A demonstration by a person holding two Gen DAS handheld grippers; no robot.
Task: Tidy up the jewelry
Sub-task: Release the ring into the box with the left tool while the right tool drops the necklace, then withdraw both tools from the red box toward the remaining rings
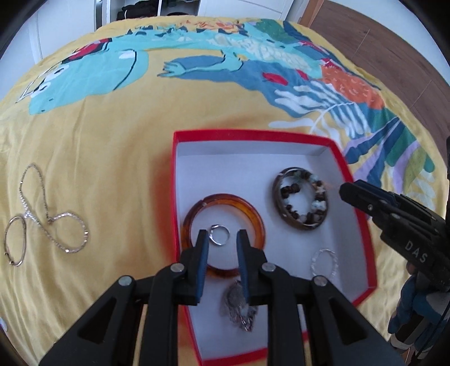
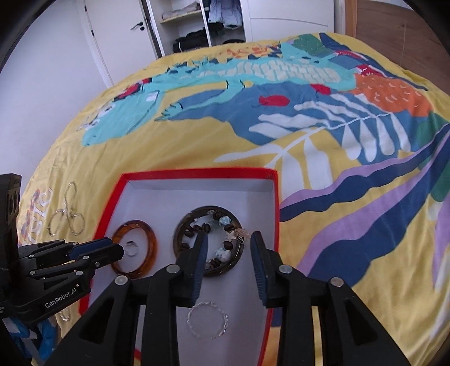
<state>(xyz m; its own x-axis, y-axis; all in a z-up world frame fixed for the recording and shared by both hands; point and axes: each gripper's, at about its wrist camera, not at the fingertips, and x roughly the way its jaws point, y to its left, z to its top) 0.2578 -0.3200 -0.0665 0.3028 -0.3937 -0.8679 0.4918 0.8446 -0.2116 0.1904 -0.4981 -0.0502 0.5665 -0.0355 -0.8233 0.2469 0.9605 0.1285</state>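
A red box (image 1: 362, 219) with a white inside lies on the bed. In it are an amber bangle (image 1: 254, 214), a small silver ring (image 1: 220, 233) inside that bangle, a dark wooden bangle with a beaded bracelet (image 1: 301, 197), a thin silver bracelet (image 1: 323, 263) and a silver pendant (image 1: 239, 304). My left gripper (image 1: 222, 239) is open and empty, its fingers either side of the silver ring. My right gripper (image 2: 227, 242) is open and empty above the beaded bracelet (image 2: 208, 239). The amber bangle (image 2: 152, 245) and silver bracelet (image 2: 208, 321) also show in the right wrist view.
Silver chains and a thin hoop (image 1: 45, 216) lie on the yellow printed bedspread (image 1: 112, 140) left of the box; they also show in the right wrist view (image 2: 67, 214). A wardrobe (image 2: 197, 25) and a door stand beyond the bed. A wooden headboard (image 1: 379, 48) is at right.
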